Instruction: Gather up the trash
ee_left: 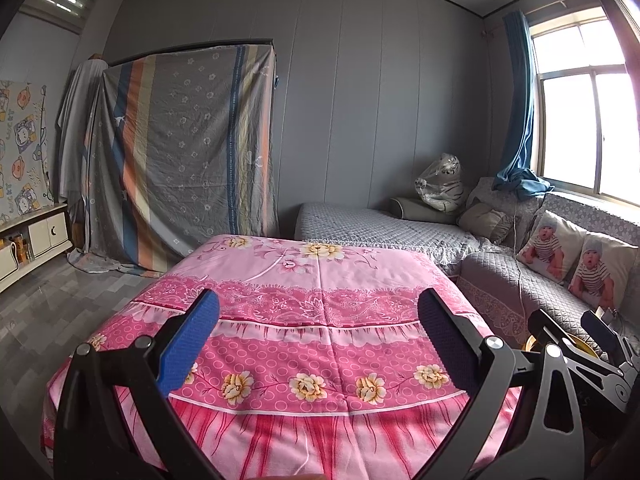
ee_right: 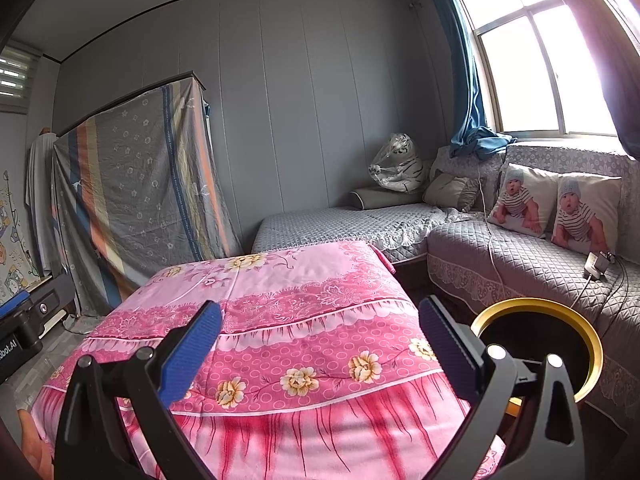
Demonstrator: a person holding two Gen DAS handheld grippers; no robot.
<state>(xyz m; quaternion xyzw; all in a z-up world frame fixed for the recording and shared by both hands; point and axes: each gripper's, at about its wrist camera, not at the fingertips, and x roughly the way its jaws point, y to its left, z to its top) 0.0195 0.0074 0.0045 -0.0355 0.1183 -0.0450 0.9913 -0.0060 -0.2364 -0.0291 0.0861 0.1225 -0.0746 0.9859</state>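
Observation:
My left gripper (ee_left: 318,320) is open and empty, held above a table covered with a pink floral cloth (ee_left: 320,280). My right gripper (ee_right: 320,328) is open and empty too, over the same cloth (ee_right: 280,300). It also shows at the right edge of the left wrist view (ee_left: 576,332). A round bin with a gold rim and black inside (ee_right: 538,344) stands on the floor just right of the table, beside the right gripper's right finger. No trash shows on the cloth in either view.
A grey quilted corner sofa (ee_right: 520,248) runs along the right with two baby-print cushions (ee_right: 556,208), a white charger and cable (ee_right: 596,266), and a bagged plush tiger (ee_right: 396,164). A striped sheet covers a cabinet (ee_left: 180,152) at the back left. A low white cabinet (ee_left: 44,236) stands left.

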